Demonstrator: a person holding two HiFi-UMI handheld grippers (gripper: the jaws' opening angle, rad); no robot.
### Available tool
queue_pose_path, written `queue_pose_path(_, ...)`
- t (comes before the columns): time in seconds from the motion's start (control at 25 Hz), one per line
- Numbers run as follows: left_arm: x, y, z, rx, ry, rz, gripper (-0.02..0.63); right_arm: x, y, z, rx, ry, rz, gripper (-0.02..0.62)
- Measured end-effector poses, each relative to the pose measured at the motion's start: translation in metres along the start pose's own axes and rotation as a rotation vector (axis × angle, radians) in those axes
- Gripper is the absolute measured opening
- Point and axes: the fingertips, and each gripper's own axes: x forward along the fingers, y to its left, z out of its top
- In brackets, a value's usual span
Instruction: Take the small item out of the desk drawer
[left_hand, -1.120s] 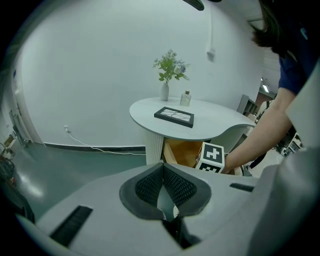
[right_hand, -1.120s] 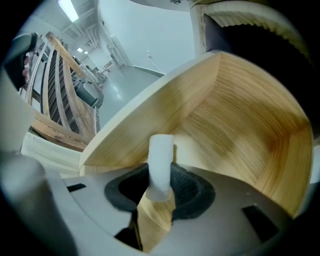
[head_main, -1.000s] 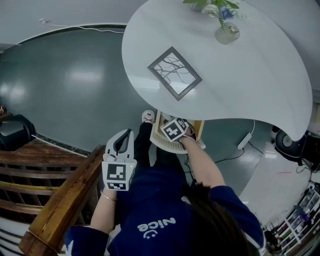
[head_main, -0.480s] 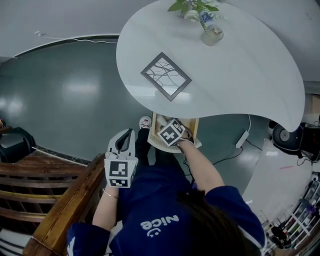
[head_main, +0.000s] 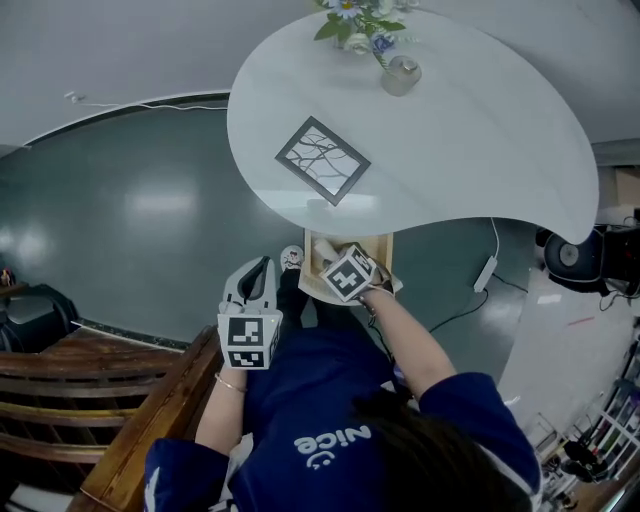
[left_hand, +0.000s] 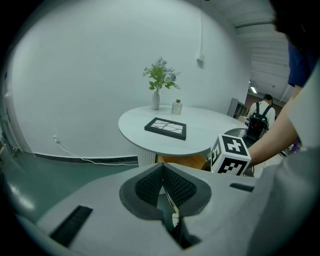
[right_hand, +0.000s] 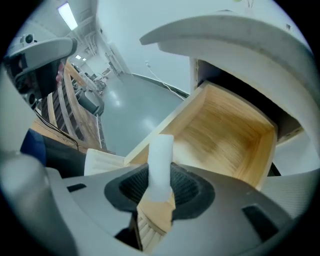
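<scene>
The wooden drawer (head_main: 375, 243) stands pulled out from under the white round table (head_main: 480, 150). My right gripper (head_main: 350, 272) hovers over the drawer's front. In the right gripper view it (right_hand: 160, 184) is shut on a small white item (right_hand: 161, 157) with a tan ribbed lower part, held upright above the drawer (right_hand: 225, 132). The part of the drawer's inside that shows is bare wood. My left gripper (head_main: 252, 290) hangs left of the drawer, apart from it. Its pads (left_hand: 175, 187) meet with nothing between them.
A framed picture (head_main: 322, 161) lies on the table, and a vase of flowers (head_main: 400, 72) stands at its far side. A wooden railing (head_main: 150, 420) runs at the lower left. A cable and plug strip (head_main: 487, 272) lie on the floor to the right.
The head view has shifted, so table and drawer sit higher in the frame. The right gripper stays over the drawer's front with the item. The left gripper has barely moved.
</scene>
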Motion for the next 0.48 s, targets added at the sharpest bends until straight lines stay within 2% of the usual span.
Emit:
queue_pose_path(0.12,0.004,-0.002,0.007,0.001,-0.02,-0.011,0.004,-0.012,0.0,0.002,0.024,-0.026,-0.007,0.14)
queue_pose_path(0.28,0.009,-0.007,0.007,0.005,-0.009,-0.042,0.003,-0.029,0.012,0.003,0.055,-0.06,0.034,0.14)
queue_pose_path(0.48,0.022,-0.014,0.021,0.022,-0.031,-0.086,0.003,-0.052,0.01,0.008,0.067,-0.108,0.022,0.14)
